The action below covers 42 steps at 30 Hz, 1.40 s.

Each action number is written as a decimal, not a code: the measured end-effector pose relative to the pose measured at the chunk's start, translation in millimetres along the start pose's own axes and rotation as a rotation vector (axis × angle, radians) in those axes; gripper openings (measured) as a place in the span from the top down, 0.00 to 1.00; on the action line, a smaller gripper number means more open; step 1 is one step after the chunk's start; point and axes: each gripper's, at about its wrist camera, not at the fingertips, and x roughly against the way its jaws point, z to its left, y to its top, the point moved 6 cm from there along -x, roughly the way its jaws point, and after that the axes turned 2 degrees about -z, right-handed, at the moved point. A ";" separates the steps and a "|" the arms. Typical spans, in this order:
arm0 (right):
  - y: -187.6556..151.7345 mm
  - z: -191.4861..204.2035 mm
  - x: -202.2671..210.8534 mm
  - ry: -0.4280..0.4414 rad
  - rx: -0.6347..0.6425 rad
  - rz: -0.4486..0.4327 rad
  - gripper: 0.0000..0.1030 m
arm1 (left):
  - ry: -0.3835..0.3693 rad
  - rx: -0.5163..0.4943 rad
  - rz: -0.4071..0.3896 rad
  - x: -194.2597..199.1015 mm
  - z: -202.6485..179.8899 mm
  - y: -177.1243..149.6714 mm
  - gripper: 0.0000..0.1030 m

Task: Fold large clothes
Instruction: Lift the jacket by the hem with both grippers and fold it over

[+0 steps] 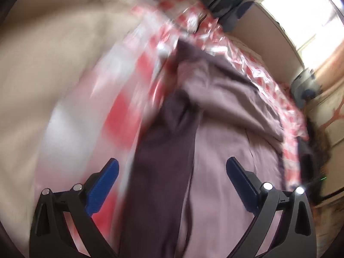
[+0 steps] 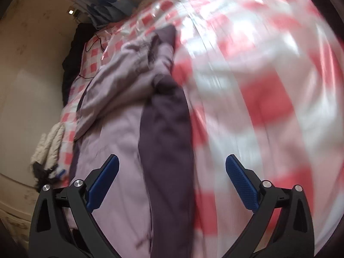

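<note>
Both grippers, left and right, tilt down over the lilac garment, fingers wide, empty.

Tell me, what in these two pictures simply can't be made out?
- Purple garment: what kind it is. Both views show it bunched, its near end cut off by the bottom edge.
- Checked cover: smeared by motion blur in both views.
- Dark heap at the far end: left view, small and unclear.
- Pale quilted item: right view, at the cover's edge, too small to name.
</note>
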 end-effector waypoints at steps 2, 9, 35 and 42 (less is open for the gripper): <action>-32.5 -4.2 3.1 0.071 -0.044 0.057 0.07 | -0.024 0.041 0.045 5.8 10.9 -26.6 0.07; -119.3 21.2 9.1 0.225 -0.020 0.256 0.07 | -0.147 0.081 0.187 30.5 16.1 -105.0 0.07; -169.3 75.9 46.9 0.409 0.008 0.231 0.58 | -0.326 0.149 0.230 91.5 -16.5 -157.2 0.84; -182.6 56.6 28.5 0.316 -0.031 0.255 0.73 | -0.349 0.153 0.224 96.7 -24.0 -151.4 0.85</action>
